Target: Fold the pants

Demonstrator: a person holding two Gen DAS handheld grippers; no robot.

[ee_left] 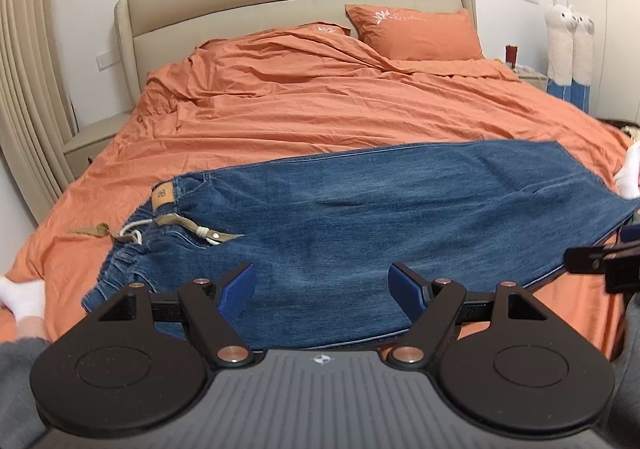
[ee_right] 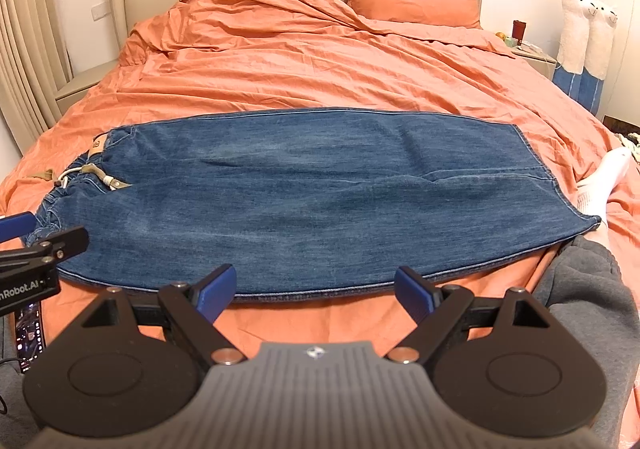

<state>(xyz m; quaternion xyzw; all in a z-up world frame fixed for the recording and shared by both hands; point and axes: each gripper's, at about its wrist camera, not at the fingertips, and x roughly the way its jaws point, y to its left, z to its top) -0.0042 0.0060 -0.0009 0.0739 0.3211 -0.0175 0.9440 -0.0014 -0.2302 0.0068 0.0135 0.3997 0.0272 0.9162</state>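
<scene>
Blue pants (ee_right: pixel 304 193) lie flat across the orange bed (ee_right: pixel 320 69), tan waistband patch (ee_left: pixel 162 197) unreadable. Left gripper (ee_left: pixel 322 287) and right gripper (ee_right: pixel 314 289): fingers spread, holding nothing. Housing reads "nRobot.AI".
</scene>
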